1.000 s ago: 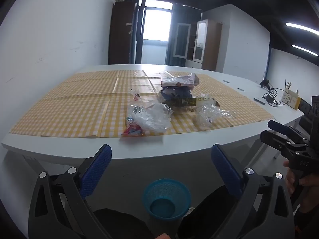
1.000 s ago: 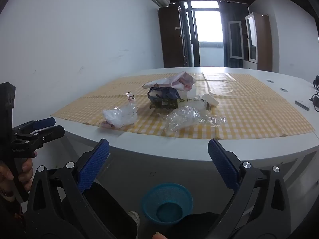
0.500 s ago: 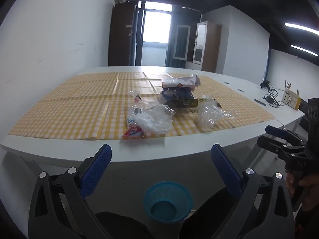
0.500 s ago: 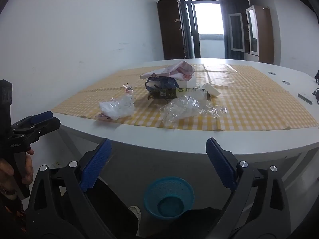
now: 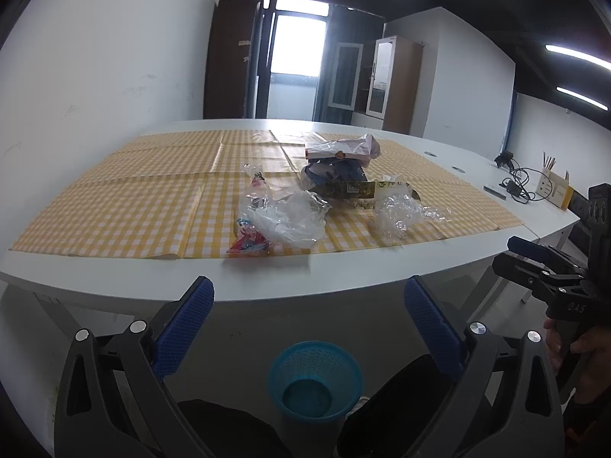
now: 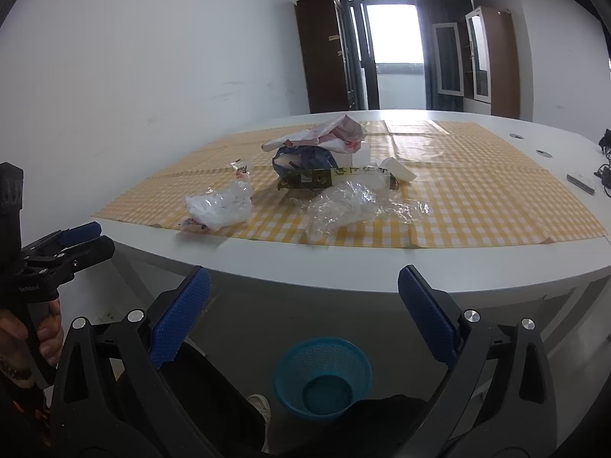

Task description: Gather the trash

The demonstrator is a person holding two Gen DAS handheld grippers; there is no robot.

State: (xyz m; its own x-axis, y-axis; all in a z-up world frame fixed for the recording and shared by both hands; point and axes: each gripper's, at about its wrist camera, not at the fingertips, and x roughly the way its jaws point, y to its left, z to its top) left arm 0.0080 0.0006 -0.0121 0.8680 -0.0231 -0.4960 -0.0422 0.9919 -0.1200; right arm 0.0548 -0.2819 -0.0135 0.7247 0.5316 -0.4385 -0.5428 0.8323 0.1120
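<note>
- Hovering short of the near table edge: left gripper [image 5: 308, 316], jaws spread wide, nothing between its blue pads; also seen from the side at the left margin of the right wrist view.
- Right gripper [image 6: 303, 305], likewise spread wide and empty, level with the table edge; a hand [image 5: 584, 358] grips its handle at the right margin of the left wrist view.
- White table [image 5: 343, 282], large, rounded edge, covered in its middle by a yellow checked cloth [image 5: 114, 206].
- Trash, all lying on the cloth, well apart from both tools:
- Crumpled white plastic bag [image 5: 294, 219], near left of the heap, with a red wrapper [image 5: 246, 244] touching its near left side.
- Clear crumpled film [image 5: 401, 213], near right of the heap.
- Dark blue bag [image 5: 332, 173], far centre, with a pinkish-white bag [image 5: 343, 149] lying on top.
- Dark printed wrapper [image 5: 353, 191], long, lying across just in front of the blue bag.
- Blue mesh bin [image 5: 315, 379], on the floor below the near table edge, between the jaws in both views; contents not discernible.
- Cables and a small box [image 5: 553, 189], far right on the bare tabletop.
</note>
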